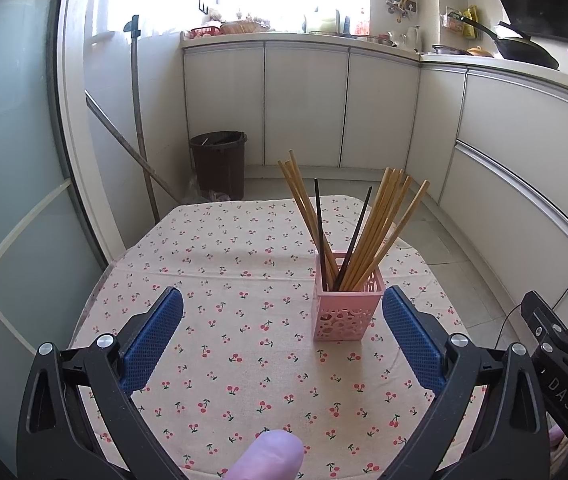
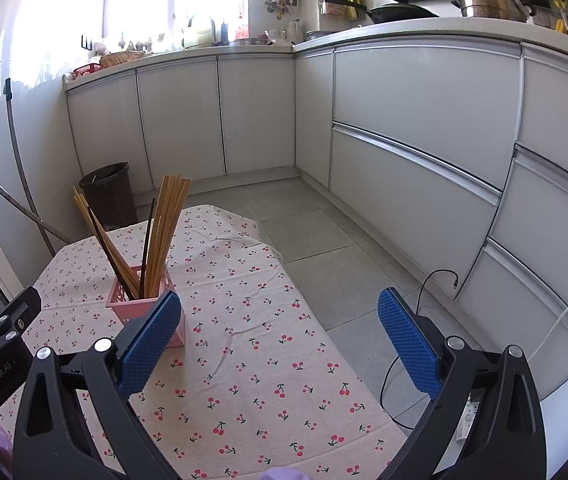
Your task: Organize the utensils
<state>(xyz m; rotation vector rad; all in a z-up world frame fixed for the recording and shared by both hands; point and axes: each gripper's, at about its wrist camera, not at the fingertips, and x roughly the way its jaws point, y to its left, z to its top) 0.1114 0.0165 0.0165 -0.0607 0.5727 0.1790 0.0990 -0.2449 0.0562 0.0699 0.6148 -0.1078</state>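
Left gripper [image 1: 283,334] spread wide, nothing between its blue pads [image 1: 152,340], hovering over the cherry-print tablecloth [image 1: 220,264]. Pink holder [image 1: 347,304] stands upright on the cloth just ahead of it, closer to its right finger, not touching either pad. Wooden chopsticks [image 1: 384,224] fan out of the holder in two leaning bunches, with two black chopsticks [image 1: 320,232] mixed in (one leaning each way). Right gripper [image 2: 279,338] also wide open and empty, over the cloth's near right part; from its view the holder [image 2: 132,300] sits ahead-left, partly hidden behind its left pad [image 2: 148,344], contact cannot be told. A gloved fingertip [image 1: 268,458] shows at the bottom edge of the left wrist view. Beyond the table: dark waste bin [image 1: 220,164] on the floor ahead-left, white cabinets [image 1: 304,104] behind, a wok [image 1: 524,50] on the counter far right. Black cable [image 2: 424,300] on the floor tiles right of the right gripper.
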